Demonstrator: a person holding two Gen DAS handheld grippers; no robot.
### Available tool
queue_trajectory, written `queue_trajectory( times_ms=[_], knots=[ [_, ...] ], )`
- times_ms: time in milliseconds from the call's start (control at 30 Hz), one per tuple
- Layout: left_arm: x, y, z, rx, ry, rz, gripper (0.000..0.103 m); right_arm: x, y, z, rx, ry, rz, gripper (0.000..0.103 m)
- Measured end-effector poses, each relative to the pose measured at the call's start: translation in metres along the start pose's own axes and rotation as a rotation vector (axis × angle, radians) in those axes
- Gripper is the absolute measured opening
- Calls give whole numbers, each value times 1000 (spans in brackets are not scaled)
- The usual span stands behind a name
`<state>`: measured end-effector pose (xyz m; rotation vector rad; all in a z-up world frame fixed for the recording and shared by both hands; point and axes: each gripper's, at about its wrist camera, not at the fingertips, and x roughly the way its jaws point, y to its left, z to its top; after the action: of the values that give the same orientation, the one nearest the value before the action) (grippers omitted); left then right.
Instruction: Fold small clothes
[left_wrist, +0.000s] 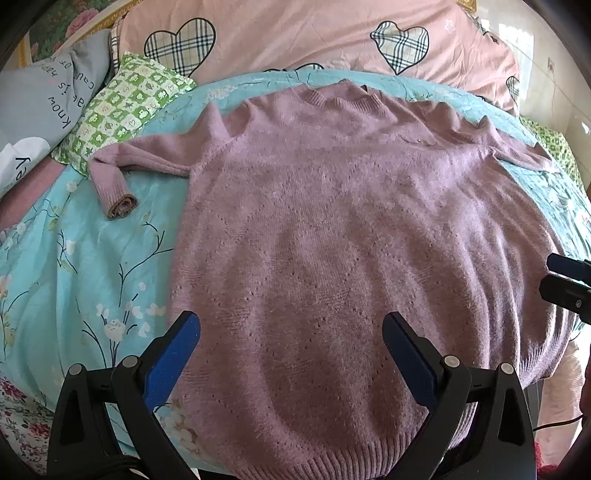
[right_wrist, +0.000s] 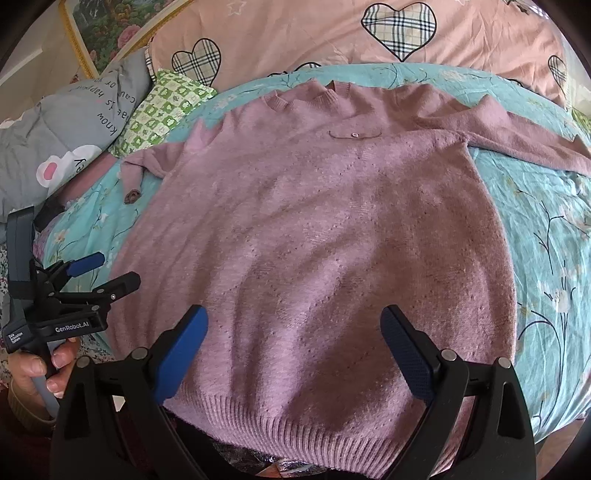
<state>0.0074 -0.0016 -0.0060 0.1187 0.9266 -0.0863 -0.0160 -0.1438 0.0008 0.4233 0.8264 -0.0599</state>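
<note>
On the bed (left_wrist: 92, 258), a mauve sweater (left_wrist: 332, 229) is spread flat, neck away. Above its hem, the left claw (left_wrist: 291, 354) and right claw (right_wrist: 295, 350) are held, both spread wide, nothing gripped.

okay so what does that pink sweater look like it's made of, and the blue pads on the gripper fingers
The sweater looks like a soft fuzzy knit, maybe wool or acrylic: ribbed hem, small eyelet holes, a matte nap. The pads look like matte textured rubber or plastic, with a fine dotted grain.
</note>
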Motion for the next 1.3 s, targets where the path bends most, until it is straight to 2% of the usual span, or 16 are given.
queue_trajectory(
  times_ms=[433, 633, 867, 967, 1100, 1300],
  knots=[
    [15, -4, 12, 5, 33, -11, 99, 4, -24, 12, 42, -10, 0, 95],
    [24, -5, 25, 20, 38, -5, 99, -5, -50, 27, 68, -43, -49, 95],
    [35, -3, 51, 46, 29, 24, 99, -30, -119, 50, 189, -117, -140, 95],
    [42, 0, 68, 40, 24, 6, 99, -40, -152, 62, 236, -143, -156, 95],
    [54, 5, 102, 34, -1, 7, 99, -52, -204, 82, 326, -177, -178, 95],
    [76, 13, 157, 6, -12, 8, 99, -72, -307, 108, 559, -267, -205, 95]
  ],
)
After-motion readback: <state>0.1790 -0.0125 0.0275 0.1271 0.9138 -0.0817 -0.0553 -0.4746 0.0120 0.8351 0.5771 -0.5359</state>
